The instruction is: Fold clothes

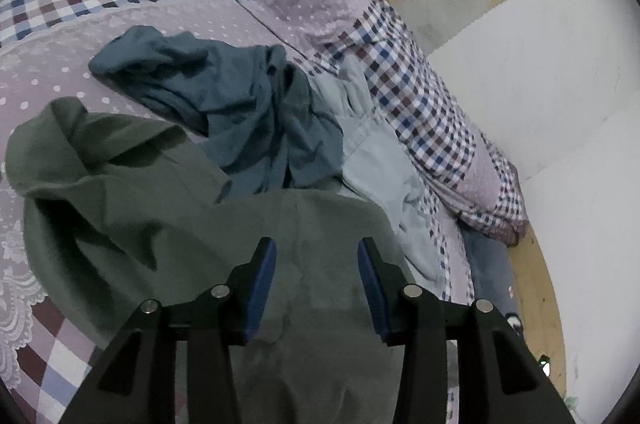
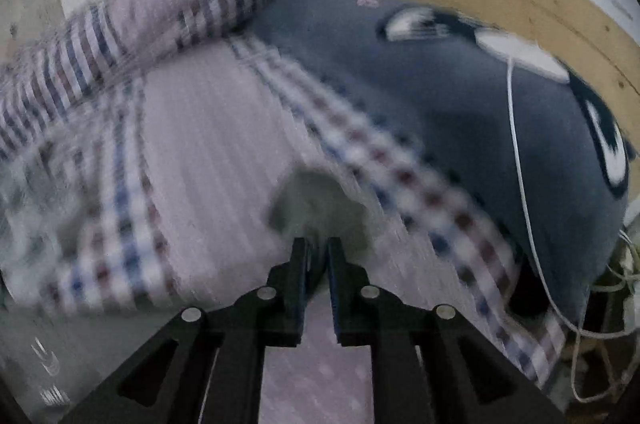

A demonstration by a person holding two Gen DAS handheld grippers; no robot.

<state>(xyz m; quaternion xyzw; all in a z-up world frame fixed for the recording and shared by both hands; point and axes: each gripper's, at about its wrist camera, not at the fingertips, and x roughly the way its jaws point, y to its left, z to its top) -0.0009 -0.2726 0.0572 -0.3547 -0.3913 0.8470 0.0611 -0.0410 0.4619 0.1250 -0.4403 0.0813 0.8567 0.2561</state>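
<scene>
left gripper (image 1: 317, 256): jaws apart, empty, over the olive garment (image 1: 160, 207) on the bed (image 1: 48, 71). right gripper (image 2: 318, 252): jaws clamped on its corner. soft, light, limp; best held by hem corners. beyond: teal garment (image 1: 224, 95), pale blue garment (image 1: 376, 159), far checked quilt (image 1: 420, 91).

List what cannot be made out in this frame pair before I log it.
- Green garment, left wrist view: its near part is covered by the left gripper and cut off by the bottom edge.
- Teal garment: crumpled, type unclear.
- Pale blue garment: partly under the teal one.
- Right wrist view: motion blur smears the bedding; what the right gripper pinches is only a greenish scrap.
- Dark cushion: lower part cut off by the image edge.
</scene>
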